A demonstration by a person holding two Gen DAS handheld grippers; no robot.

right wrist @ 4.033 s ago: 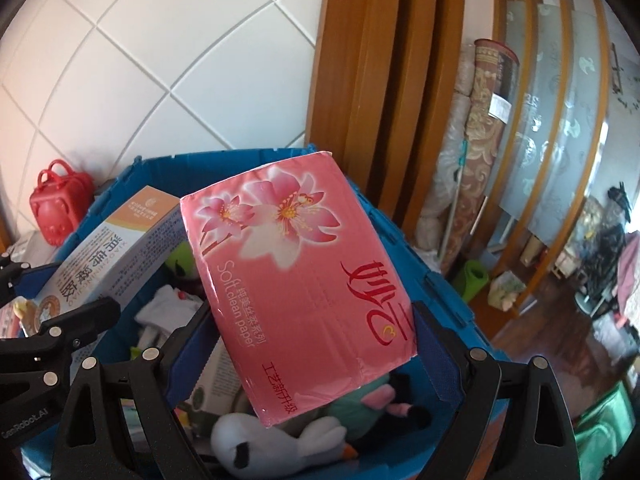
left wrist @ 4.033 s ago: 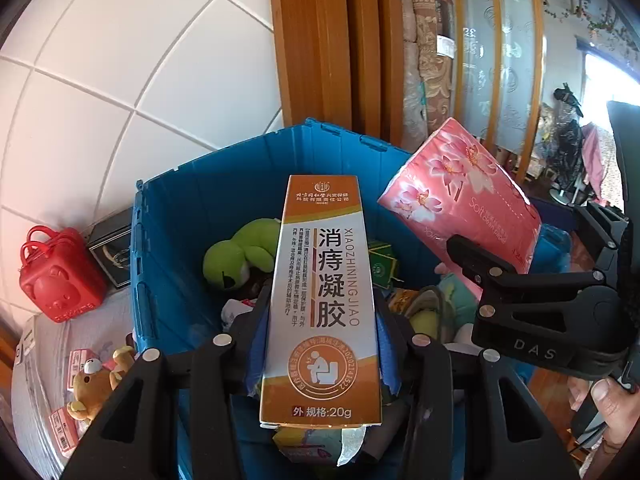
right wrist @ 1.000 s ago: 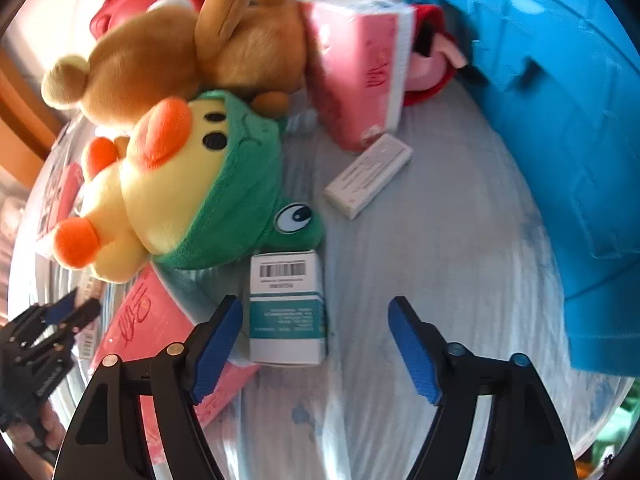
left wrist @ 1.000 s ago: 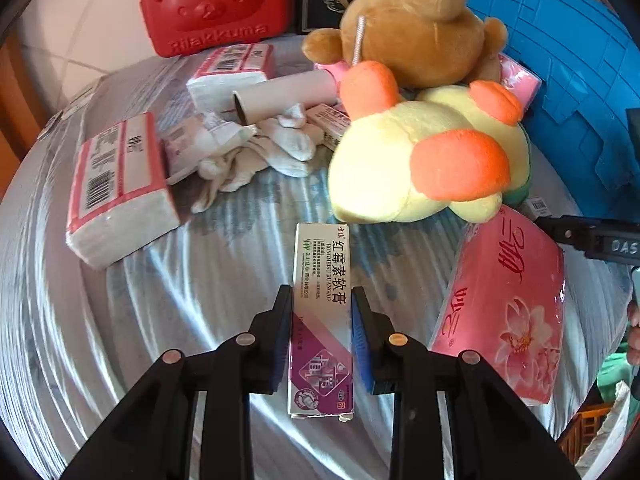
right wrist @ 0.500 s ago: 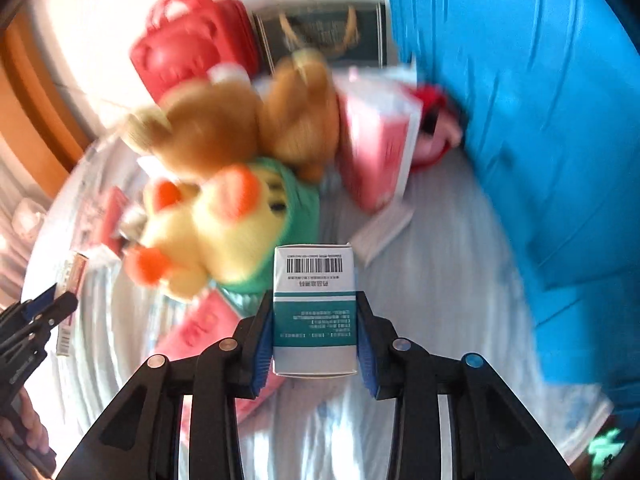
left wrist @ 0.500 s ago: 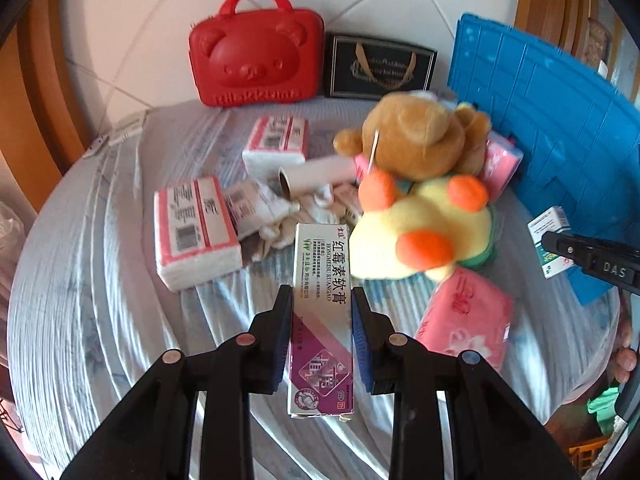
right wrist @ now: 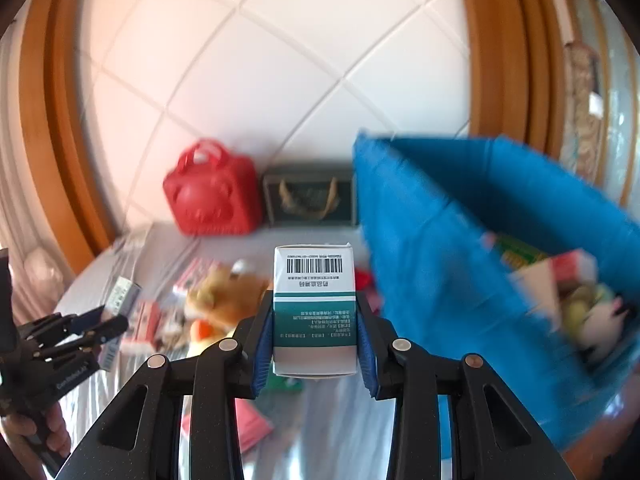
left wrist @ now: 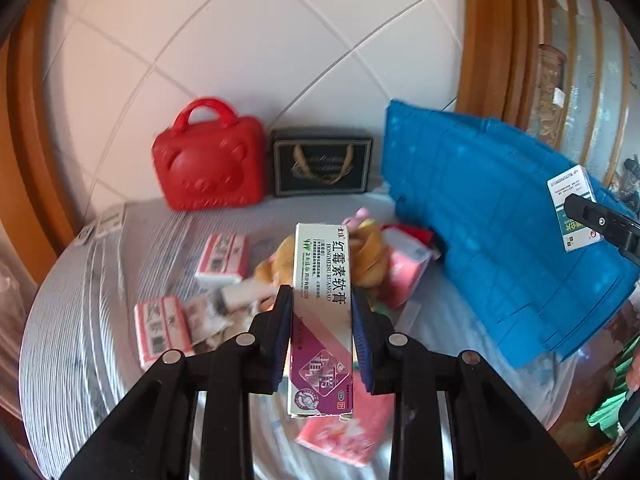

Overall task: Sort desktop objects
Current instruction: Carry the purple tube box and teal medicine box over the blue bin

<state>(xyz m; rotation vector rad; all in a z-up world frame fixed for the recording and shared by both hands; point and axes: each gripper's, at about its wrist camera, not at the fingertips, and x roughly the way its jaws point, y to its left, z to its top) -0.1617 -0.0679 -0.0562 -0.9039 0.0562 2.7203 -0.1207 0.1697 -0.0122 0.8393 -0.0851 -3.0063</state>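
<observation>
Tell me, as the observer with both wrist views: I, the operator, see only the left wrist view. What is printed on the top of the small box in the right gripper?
Observer: A barcode on white, above a teal band, on the teal-and-white box.
Operator: Is the blue bin empty?
Observer: No. The right wrist view looks into the blue bin; blurred items lie inside, one a green-and-yellow pack.
Operator: Is the right gripper really closed on it?
Observer: Yes, the right gripper has both blue pads pressed on the box's sides.
</observation>
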